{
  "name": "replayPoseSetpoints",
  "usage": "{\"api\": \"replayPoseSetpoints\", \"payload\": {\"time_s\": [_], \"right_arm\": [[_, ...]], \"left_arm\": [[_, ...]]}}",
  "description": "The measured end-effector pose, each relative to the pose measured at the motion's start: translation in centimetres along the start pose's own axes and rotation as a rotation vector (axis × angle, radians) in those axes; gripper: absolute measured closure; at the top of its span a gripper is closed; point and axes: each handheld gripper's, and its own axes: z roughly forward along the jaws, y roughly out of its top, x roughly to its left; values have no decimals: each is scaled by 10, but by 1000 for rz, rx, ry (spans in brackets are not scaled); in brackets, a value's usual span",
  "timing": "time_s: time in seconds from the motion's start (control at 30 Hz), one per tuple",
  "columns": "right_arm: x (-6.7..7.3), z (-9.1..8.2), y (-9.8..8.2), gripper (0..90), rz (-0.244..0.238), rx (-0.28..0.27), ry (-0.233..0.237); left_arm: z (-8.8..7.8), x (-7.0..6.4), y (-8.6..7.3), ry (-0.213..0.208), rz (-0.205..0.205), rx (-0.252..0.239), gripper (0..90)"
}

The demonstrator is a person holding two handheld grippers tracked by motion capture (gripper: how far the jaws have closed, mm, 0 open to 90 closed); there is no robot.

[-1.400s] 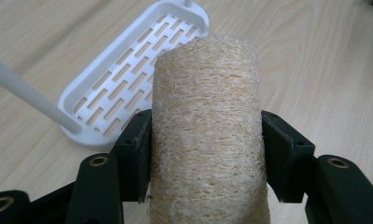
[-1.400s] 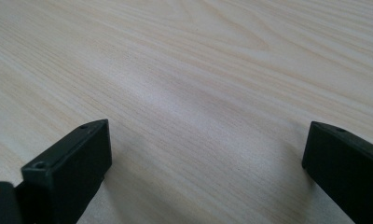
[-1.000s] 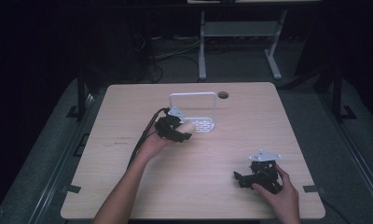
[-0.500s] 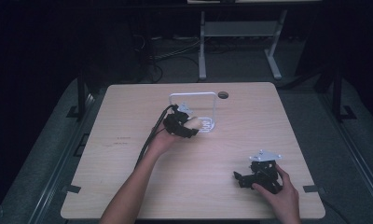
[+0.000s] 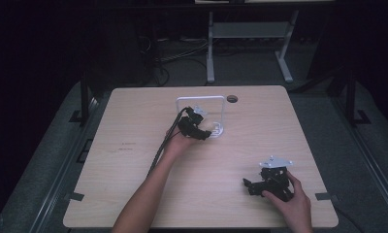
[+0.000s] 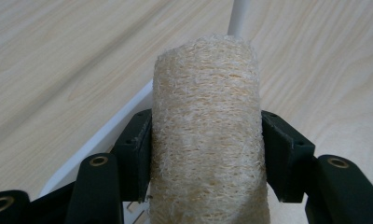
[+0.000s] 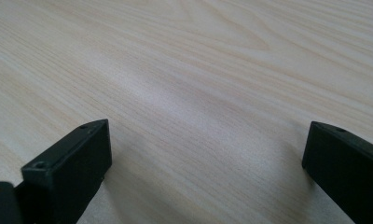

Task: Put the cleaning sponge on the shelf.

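Observation:
A pale, fibrous loofah roll (image 6: pixel 206 135) stands upright between the two black jaws of my left gripper (image 6: pixel 206 156), whose pads press on both its sides. In the high view my left gripper (image 5: pixel 200 129) hovers at the front edge of a small white rack (image 5: pixel 220 109) with an upright frame, at the table's far middle. The rack's white base edge (image 6: pixel 105 135) and a post (image 6: pixel 238 16) run behind the roll. My right gripper (image 5: pixel 252 185) rests low at the table's near right, held in a hand. Its jaws stand wide open over bare wood (image 7: pixel 208 154).
The light wooden table (image 5: pixel 134 160) has a round cable hole (image 5: pixel 232 99) at its far edge, right of the rack. A black cable (image 5: pixel 163 145) trails from the left gripper along the forearm. A white frame stand (image 5: pixel 245 34) sits on the floor beyond the table.
My left hand has carried the roll to the right and slightly down, up to the white rack. The right hand has stayed in place.

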Motion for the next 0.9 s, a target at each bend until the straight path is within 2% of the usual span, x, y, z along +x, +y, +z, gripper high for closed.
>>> {"api": "replayPoseSetpoints", "payload": {"time_s": [0.17,0.3,0.63,0.9], "right_arm": [[0,0,0,9,0,0,0],[0,0,0,9,-2,1,0],[0,0,0,9,0,0,0],[0,0,0,9,1,0,0]], "left_arm": [[8,-1,3,8,-7,17,413],[12,-1,5,20,-10,11,413],[20,-2,5,26,11,40,408],[22,-3,6,22,12,30,377]]}}
